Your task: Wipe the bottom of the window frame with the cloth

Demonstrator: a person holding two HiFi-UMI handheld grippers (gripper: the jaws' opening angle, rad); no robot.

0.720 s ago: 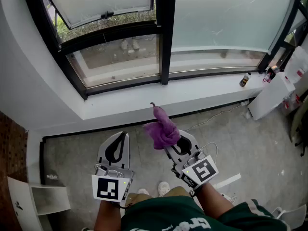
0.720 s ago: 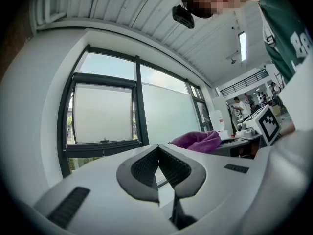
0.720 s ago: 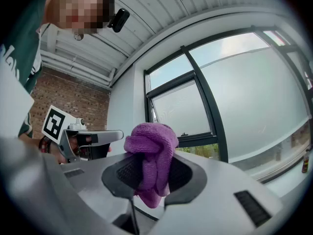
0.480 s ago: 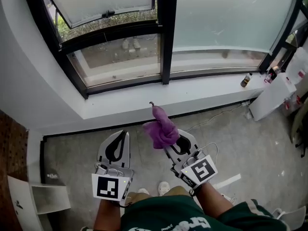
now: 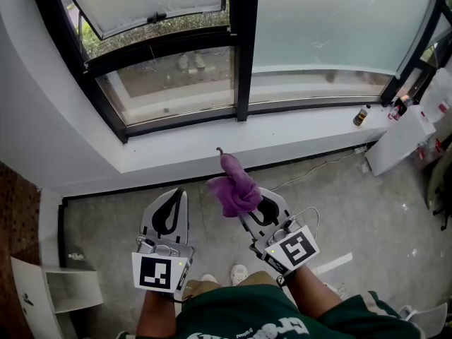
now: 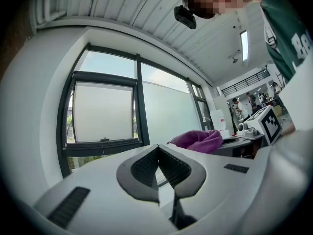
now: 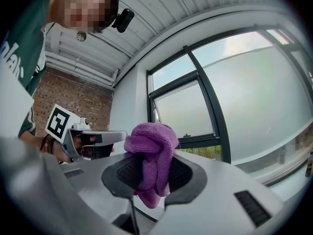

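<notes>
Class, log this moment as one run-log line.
right gripper: shut on purple terry cloth | left gripper: shut, empty | black window frame: cloth not touching

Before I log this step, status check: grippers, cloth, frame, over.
Right hand-held gripper shut on purple cloth. Left hand-held gripper shut, empty. Cloth held short of window frame; nothing in between.

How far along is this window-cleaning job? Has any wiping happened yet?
Barely begun. Done: the purple cloth is pinched in the right gripper. In hand: it hangs over the floor, short of the sill. Left: seemingly all the wiping along the window frame's bottom rail. The left gripper is shut and empty.
</notes>
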